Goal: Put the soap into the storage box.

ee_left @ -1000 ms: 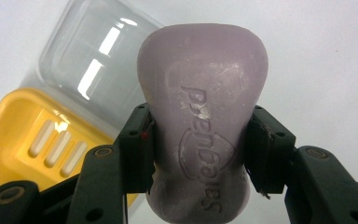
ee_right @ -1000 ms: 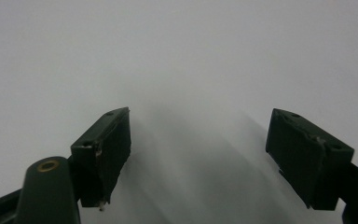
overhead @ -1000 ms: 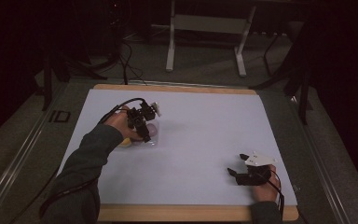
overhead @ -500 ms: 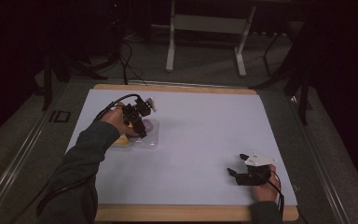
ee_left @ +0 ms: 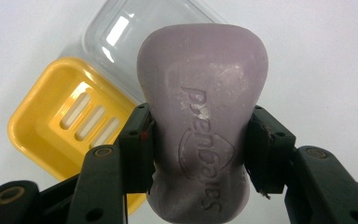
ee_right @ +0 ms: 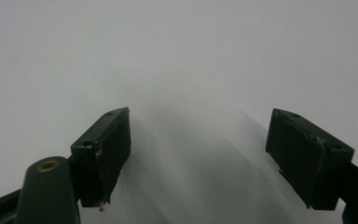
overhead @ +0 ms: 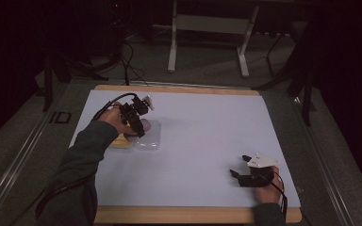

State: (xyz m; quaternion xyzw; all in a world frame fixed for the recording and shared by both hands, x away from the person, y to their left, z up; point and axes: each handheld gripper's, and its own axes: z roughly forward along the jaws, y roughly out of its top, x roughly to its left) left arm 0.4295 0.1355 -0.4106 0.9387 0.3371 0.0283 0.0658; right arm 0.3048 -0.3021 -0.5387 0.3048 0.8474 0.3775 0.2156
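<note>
Shifted slightly toward the desk's left edge, the left tool grips a purple soap bar across its width, above the yellow dish and clear lid; right tool rests wide near the front right corner.

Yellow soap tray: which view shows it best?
The left gripper view. The yellow soap tray is close there: slotted floor and rim read clearly, beside the clear lid, partly behind the purple soap bar in the left gripper. The high view gives a small yellow sliver by the hand. The right gripper view faces bare table.
</note>
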